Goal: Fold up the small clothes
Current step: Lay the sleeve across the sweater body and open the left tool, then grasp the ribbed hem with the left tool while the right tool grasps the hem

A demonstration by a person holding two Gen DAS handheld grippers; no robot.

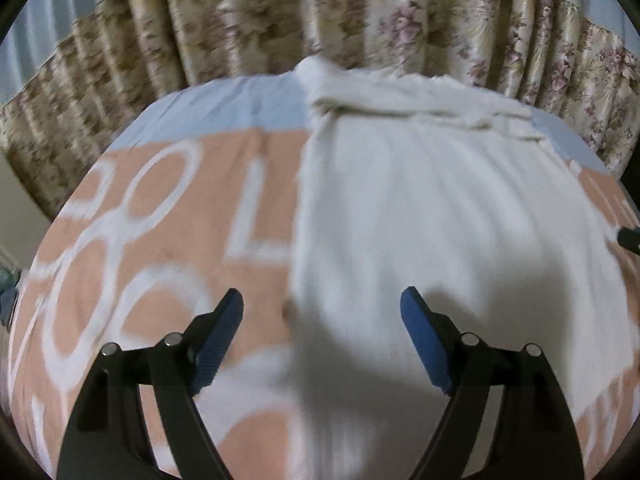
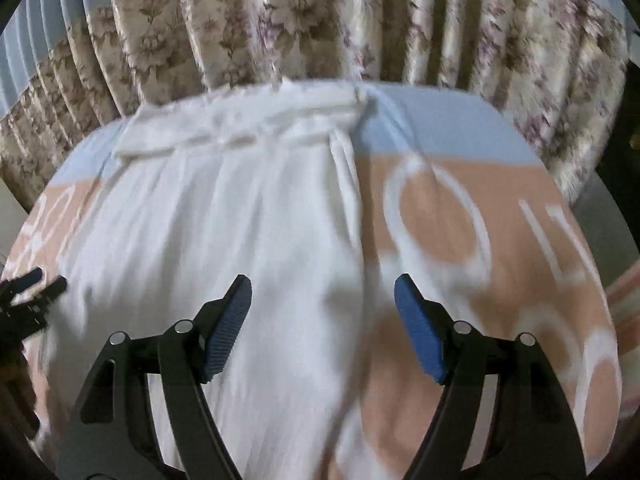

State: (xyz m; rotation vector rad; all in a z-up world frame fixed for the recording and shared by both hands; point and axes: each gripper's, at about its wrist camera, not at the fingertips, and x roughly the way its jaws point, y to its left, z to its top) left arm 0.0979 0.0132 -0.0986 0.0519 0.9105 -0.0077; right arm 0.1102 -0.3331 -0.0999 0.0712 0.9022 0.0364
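A white garment [image 1: 440, 208] lies spread flat on a peach cover with white rings [image 1: 160, 240], its far end folded into a thick band [image 1: 400, 100]. My left gripper [image 1: 322, 312] is open and empty, hovering over the garment's left edge near me. In the right wrist view the same garment [image 2: 224, 216] fills the left half, with the folded band [image 2: 248, 120] at the far end. My right gripper [image 2: 323, 300] is open and empty over the garment's right edge. The left gripper's tips [image 2: 28, 288] show at the left edge of that view.
A floral curtain [image 1: 360, 12] hangs right behind the bed's far edge. A light blue strip [image 2: 448, 128] of the cover runs along the far side. The peach cover [image 2: 500, 240] extends to the right of the garment. The right gripper's tip [image 1: 630, 236] shows at the right edge.
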